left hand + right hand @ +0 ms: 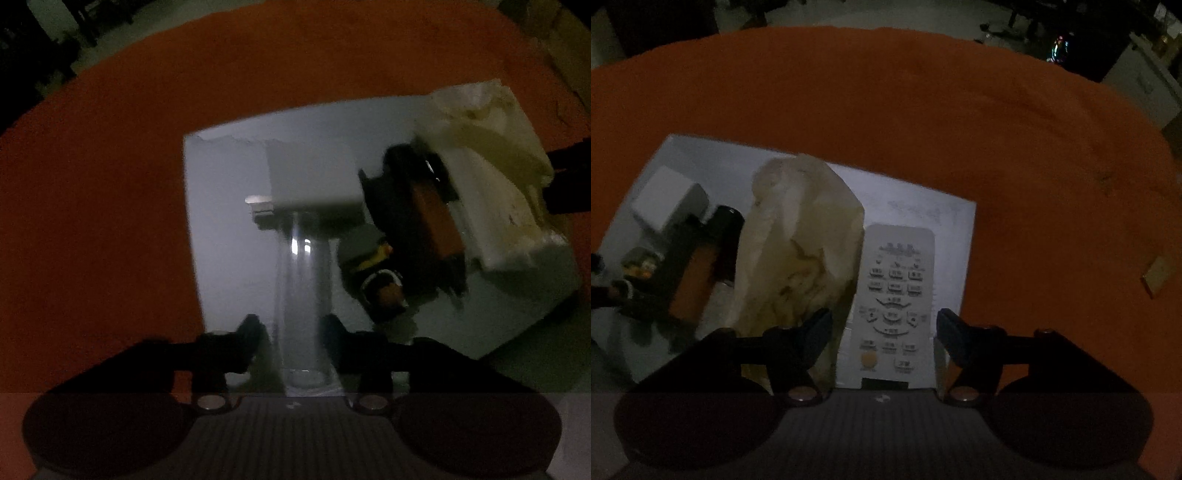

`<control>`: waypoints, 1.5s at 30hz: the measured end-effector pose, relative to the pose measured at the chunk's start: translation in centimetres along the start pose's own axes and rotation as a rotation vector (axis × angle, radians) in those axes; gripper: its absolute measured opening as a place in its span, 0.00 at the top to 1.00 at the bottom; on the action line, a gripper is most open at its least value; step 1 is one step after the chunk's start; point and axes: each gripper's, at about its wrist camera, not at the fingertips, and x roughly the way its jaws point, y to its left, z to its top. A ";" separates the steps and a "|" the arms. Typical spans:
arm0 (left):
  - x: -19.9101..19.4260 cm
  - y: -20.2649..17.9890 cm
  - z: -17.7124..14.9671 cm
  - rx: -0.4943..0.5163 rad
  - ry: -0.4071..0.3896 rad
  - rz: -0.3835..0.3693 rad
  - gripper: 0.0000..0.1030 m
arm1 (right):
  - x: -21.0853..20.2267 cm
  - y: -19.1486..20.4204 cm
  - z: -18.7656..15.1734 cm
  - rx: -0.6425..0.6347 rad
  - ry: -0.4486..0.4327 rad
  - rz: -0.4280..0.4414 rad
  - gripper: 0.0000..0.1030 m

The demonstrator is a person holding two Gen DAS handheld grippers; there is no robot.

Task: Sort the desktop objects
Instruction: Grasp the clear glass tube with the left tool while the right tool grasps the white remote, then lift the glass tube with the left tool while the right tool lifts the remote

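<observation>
Your left gripper (291, 332) points steeply down over the white tray (221, 229) on the orange-covered bench (110, 184). Its jaws stand narrow around a clear cylindrical tube (301, 295) that runs lengthwise away from the camera; the dark fingertips (251, 332) sit right at the tube's sides, though the dim picture does not let you tell for certain that the pads press it. The tube's far end meets a small white box (314, 177), with a little metal piece (260, 206) just beside that box. To the right of the tube lie a dark item with an orange panel (436, 221), a small yellow-and-black object (376, 258) too blurred to name, and a crumpled whitish packet (498, 166).

Your right gripper (884, 332) also points down, over the white remote control (892, 306) lying flat at the tray's right edge. Its jaws are partly open and straddle the remote's lower half; the right finger stands clear of it with a gap, the left one just beside the whitish packet (801, 251). A small tan object (1156, 277) lies well apart on the orange cloth.
</observation>
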 end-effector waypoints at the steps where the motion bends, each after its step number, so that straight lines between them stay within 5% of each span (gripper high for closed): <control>1: -0.1 -0.1 0.0 0.001 -0.005 -0.006 0.76 | 0.0 -0.2 0.0 0.009 0.003 0.005 0.51; 18: 0.1 1.9 -0.2 -0.049 -0.014 0.015 0.74 | -2.1 -1.3 -0.9 0.024 0.029 0.039 0.52; 22: 0.3 1.4 0.0 -0.035 -0.027 0.034 0.32 | -0.8 -1.1 -1.0 0.026 0.088 0.028 0.52; 26: -0.1 1.3 1.2 -0.040 -0.053 0.027 0.32 | -0.9 -0.9 0.2 0.036 0.086 -0.010 0.43; 30: 0.6 0.8 1.7 -0.026 -0.035 0.052 0.37 | -0.8 -0.4 0.6 0.014 0.076 -0.015 0.44; 32: 1.0 0.4 1.7 -0.010 -0.018 0.061 0.68 | -0.7 0.0 0.3 -0.014 0.075 -0.022 0.46; 34: 1.2 0.3 1.4 -0.003 -0.011 0.049 0.75 | -1.2 0.3 0.0 -0.022 0.064 -0.018 0.53; 45: -1.8 0.9 1.2 0.003 -0.095 0.085 0.76 | -3.5 -0.4 -0.6 -0.013 0.023 0.004 0.53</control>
